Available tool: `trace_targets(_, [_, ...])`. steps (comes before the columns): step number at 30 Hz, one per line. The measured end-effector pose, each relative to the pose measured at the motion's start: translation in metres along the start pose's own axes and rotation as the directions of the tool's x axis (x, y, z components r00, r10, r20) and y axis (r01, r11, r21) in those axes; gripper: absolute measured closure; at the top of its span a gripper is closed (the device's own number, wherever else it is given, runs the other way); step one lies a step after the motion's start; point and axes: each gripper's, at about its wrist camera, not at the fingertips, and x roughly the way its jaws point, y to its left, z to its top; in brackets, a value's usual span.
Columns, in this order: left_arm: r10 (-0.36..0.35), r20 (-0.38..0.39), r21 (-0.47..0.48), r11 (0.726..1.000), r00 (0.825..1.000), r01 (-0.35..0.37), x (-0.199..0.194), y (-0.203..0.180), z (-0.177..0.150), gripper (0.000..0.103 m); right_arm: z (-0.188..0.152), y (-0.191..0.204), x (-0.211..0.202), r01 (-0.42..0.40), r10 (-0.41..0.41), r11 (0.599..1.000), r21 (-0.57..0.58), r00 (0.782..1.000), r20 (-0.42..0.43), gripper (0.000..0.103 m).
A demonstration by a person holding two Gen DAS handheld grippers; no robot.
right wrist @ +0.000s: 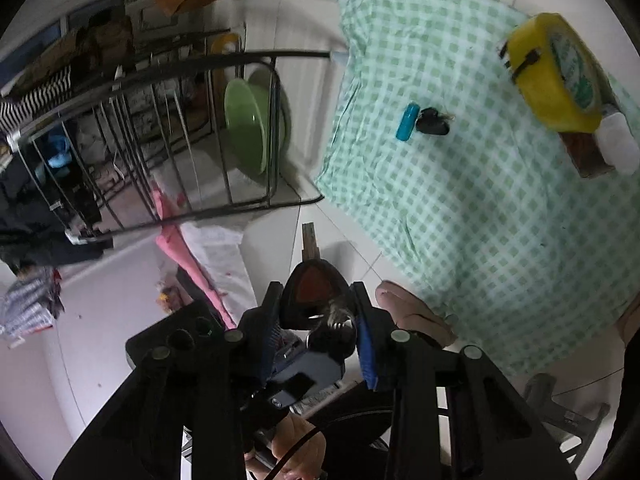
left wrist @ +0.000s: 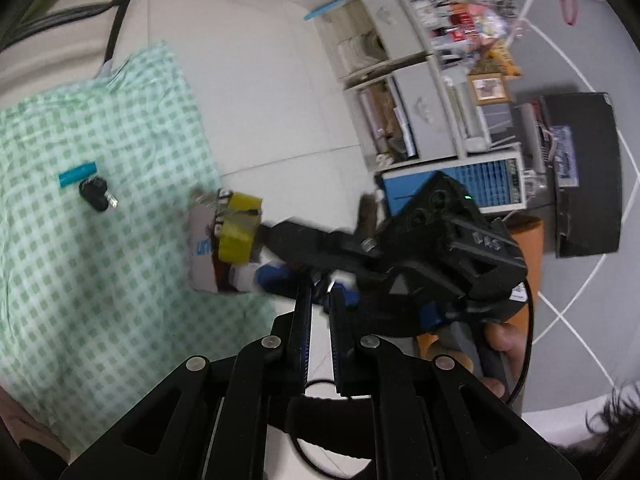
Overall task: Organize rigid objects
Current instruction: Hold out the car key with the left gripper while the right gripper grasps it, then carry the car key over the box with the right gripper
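A green checked cloth [left wrist: 100, 240] [right wrist: 480, 184] holds a teal tube [left wrist: 78, 174] [right wrist: 407, 122] beside a black key fob [left wrist: 95, 195] [right wrist: 432, 121]. A yellow tape measure [left wrist: 238, 227] [right wrist: 556, 72] sits on a small box near the cloth's edge. My left gripper [left wrist: 320, 300] has its jaws close together with nothing clearly between them. My right gripper [right wrist: 316, 304] is shut on a black key with a red triangular face [right wrist: 314, 284], held above the floor beside the cloth. In the left wrist view the right gripper's body [left wrist: 440, 248] crosses just ahead of my fingers.
A wire rack [right wrist: 160, 128] with a green bowl [right wrist: 248, 124] stands left of the cloth. Shelves of boxes and papers [left wrist: 420, 92] and a blue unit [left wrist: 460, 184] stand beyond. A bare foot [right wrist: 412, 312] rests at the cloth's near edge.
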Motion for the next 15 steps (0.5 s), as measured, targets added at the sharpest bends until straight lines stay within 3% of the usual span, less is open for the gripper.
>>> trace_targets(3, [0.074,-0.033,-0.097,0.992,0.997,-0.077,0.0,0.011,0.01,0.097,0.013,-0.007,-0.023,0.012,-0.014,1.0,0.025,0.996,0.088,0.068])
trace_targets(5, [0.046,-0.02,-0.21,0.976,0.999,-0.049,-0.008,0.031,0.012,0.095,0.024,-0.013,-0.045,0.03,-0.037,0.999,0.045,0.987,0.158,0.068])
trace_targets(7, [0.016,0.01,-0.363,0.932,1.0,-0.011,-0.014,0.058,0.009,0.089,0.033,-0.026,-0.062,0.042,-0.059,0.995,0.093,0.979,0.195,0.068])
trace_targets(9, [-0.005,0.035,-0.527,0.85,0.999,0.022,-0.021,0.094,0.0,0.086,0.04,-0.041,-0.073,0.066,-0.097,0.987,0.146,0.972,0.216,0.068])
trace_targets(11, [-0.003,0.038,-0.611,0.791,0.999,0.025,-0.023,0.114,-0.01,0.086,0.045,-0.058,-0.081,0.096,-0.141,0.976,0.195,0.962,0.232,0.068])
trace_targets(13, [0.015,0.034,-0.646,0.763,0.999,0.011,-0.025,0.126,-0.015,0.086,0.05,-0.075,-0.083,0.131,-0.19,0.961,0.244,0.954,0.234,0.068])
trace_targets(15, [0.008,0.028,-0.65,0.76,1.0,0.012,-0.022,0.127,-0.015,0.086,0.055,-0.088,-0.081,0.154,-0.221,0.948,0.278,0.948,0.228,0.068])
